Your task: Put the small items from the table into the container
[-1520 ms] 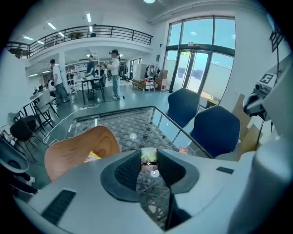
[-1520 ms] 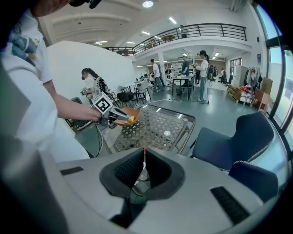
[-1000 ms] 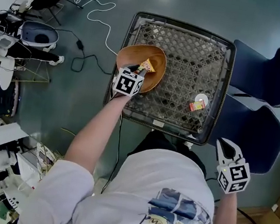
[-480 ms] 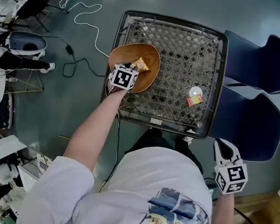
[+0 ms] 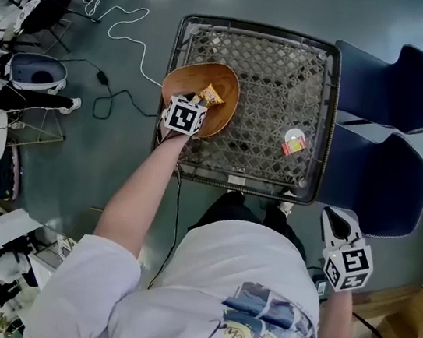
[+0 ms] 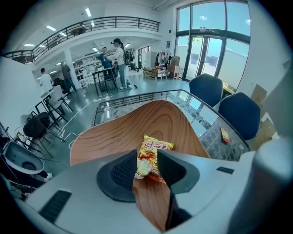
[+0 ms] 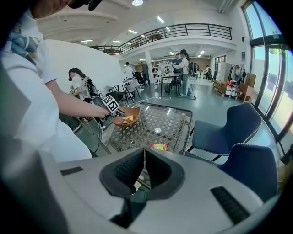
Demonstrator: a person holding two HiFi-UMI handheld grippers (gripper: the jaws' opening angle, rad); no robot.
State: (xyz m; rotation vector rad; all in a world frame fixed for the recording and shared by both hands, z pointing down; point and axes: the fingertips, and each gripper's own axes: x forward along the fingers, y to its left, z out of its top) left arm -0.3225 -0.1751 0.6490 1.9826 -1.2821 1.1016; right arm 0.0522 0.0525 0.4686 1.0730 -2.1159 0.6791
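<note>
A wooden bowl (image 5: pixel 221 117) stands at the left edge of the glass-topped mesh table (image 5: pixel 290 66). My left gripper (image 5: pixel 198 101) reaches into it, jaws shut on the lower end of a yellow-orange snack packet (image 5: pixel 210 95). In the left gripper view the packet (image 6: pixel 153 151) fills the gap between the pads of that gripper (image 6: pixel 147 167), lying over the bowl's floor (image 6: pixel 137 123). A small red-and-yellow packet (image 5: pixel 295 144) and a white disc (image 5: pixel 293 135) lie at the table's right side. My right gripper (image 5: pixel 336 219) hangs off the table's near right corner, shut and empty (image 7: pixel 144 167).
Two dark blue chairs (image 5: pixel 390 81) (image 5: pixel 375 181) stand right of the table. A white cable (image 5: pixel 130 26) and a black cable (image 5: pixel 120 92) trail over the floor at the left. People stand at desks in the far background of both gripper views.
My left gripper has sunk a little deeper into the bowl with the snack packet between its jaws. The right gripper has stayed near the table's right corner.
</note>
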